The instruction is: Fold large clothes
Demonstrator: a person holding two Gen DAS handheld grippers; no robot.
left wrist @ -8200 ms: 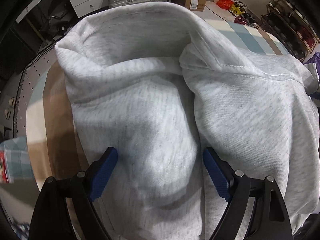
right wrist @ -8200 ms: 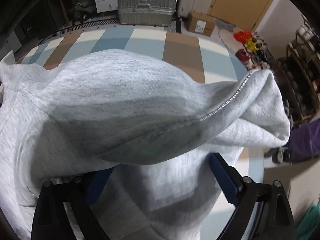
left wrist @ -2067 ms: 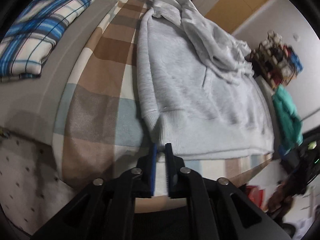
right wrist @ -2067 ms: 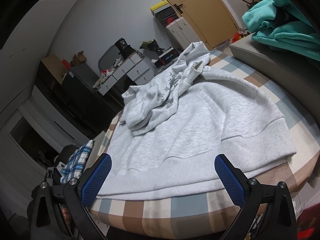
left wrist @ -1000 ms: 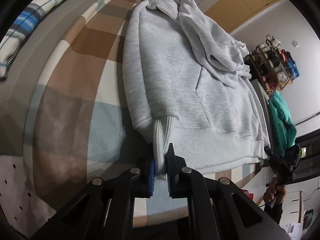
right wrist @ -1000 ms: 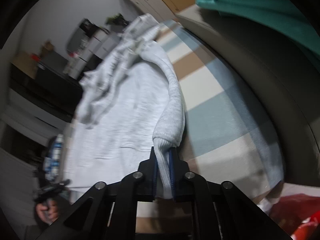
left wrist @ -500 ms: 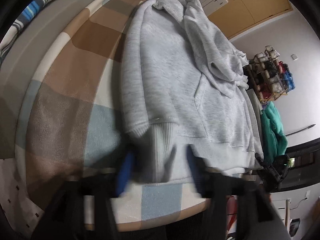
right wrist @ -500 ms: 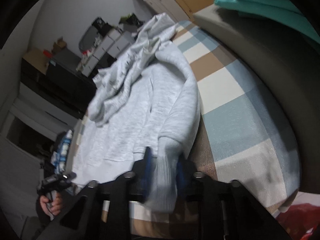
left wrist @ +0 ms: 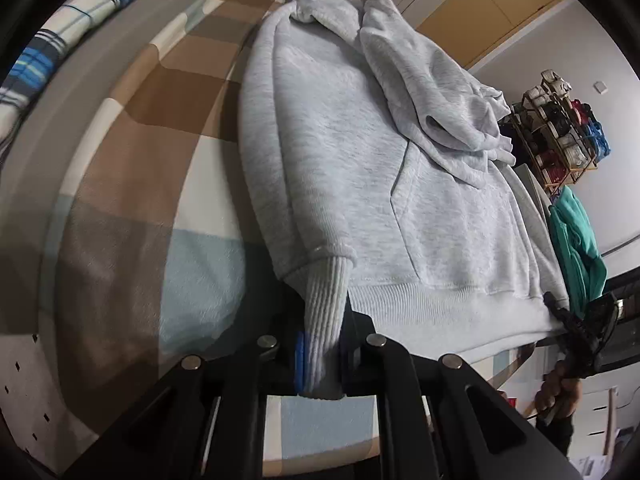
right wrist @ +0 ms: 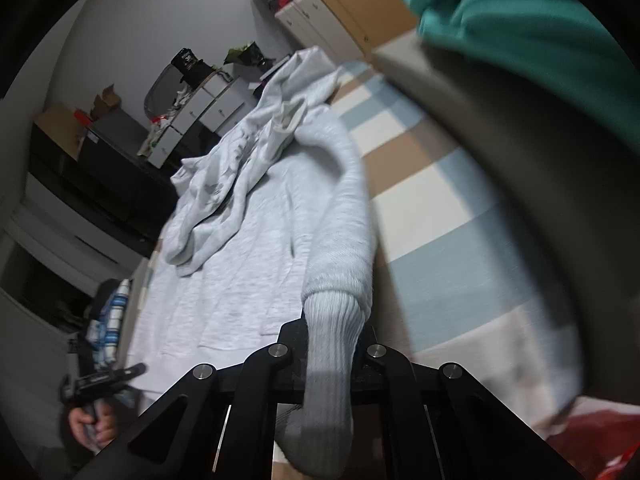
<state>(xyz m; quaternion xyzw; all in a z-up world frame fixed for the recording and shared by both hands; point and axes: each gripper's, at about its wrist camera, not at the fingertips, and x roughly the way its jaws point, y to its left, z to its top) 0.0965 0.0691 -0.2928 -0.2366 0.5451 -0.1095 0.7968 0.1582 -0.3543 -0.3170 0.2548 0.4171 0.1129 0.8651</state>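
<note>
- A big light grey hoodie (left wrist: 360, 152) of soft fleece lies flat on a bed with a checked blanket (left wrist: 132, 184) in brown, cream and pale blue squares. It fills the middle of the left wrist view.
- Its hood (left wrist: 432, 92) lies crumpled on its chest, toward the upper right of that view.
- The left gripper (left wrist: 320, 364), black with blue pads, sits at the bottom middle. Its jaws are squeezed tight on the ribbed grey sleeve cuff (left wrist: 326, 312).
- In the right wrist view, the right gripper (right wrist: 328, 364) is at the bottom middle. It pinches the other ribbed cuff (right wrist: 332, 344), which hangs down past its jaws.
- A teal cloth pile (right wrist: 520, 20) is blurry in the upper right there.
- A blue checked pillow (left wrist: 72, 20) lies in the upper left of the left wrist view.
- A shoe rack (left wrist: 560, 136) stands at the right edge.
</note>
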